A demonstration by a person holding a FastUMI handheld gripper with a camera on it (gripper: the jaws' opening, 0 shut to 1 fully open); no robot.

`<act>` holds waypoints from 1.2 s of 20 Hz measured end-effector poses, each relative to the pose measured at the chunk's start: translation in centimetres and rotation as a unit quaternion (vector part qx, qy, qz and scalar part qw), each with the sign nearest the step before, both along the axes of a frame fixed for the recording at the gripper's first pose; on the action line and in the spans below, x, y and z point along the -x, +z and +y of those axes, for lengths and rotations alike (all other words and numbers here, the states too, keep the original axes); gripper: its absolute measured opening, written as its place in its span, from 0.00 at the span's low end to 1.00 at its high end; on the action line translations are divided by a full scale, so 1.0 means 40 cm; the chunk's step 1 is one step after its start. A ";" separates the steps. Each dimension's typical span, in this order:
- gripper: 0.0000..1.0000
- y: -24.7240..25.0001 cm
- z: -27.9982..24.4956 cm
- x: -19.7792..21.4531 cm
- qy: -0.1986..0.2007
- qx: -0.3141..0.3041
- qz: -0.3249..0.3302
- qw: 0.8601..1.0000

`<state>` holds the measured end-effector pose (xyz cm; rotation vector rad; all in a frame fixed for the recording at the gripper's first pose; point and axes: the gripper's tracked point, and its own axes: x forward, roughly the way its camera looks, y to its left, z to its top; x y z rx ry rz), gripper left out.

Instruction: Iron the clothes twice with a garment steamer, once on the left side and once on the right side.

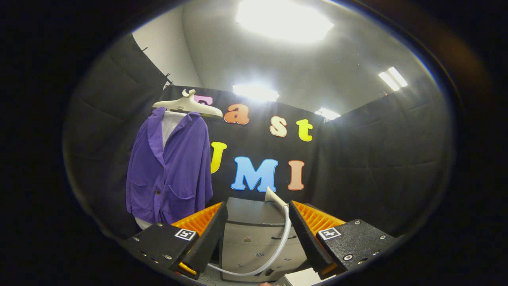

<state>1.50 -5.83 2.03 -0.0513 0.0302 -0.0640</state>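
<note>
A purple jacket over a white shirt hangs on a pale hanger against the black booth wall, up and to the left of my fingers. The steamer's white head rests on top of a grey drawer cabinet, just ahead of my right finger. Its white hose curves down across the cabinet front, in the gap between my fingers and beyond them. My gripper is open, with nothing pressed between its fingers.
The grey cabinet stands against the back wall, straight ahead and low. Black cloth walls close the booth on the left, back and right. Bright ceiling lights glare above. Open room lies between the jacket and the cabinet.
</note>
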 end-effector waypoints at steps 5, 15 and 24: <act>0.95 0.006 -0.094 -0.116 0.005 -0.011 0.012 1.000; 0.95 -0.107 -0.348 -0.525 0.007 -0.043 0.061 0.997; 0.95 -0.263 -0.404 -0.818 0.063 -0.119 0.118 0.984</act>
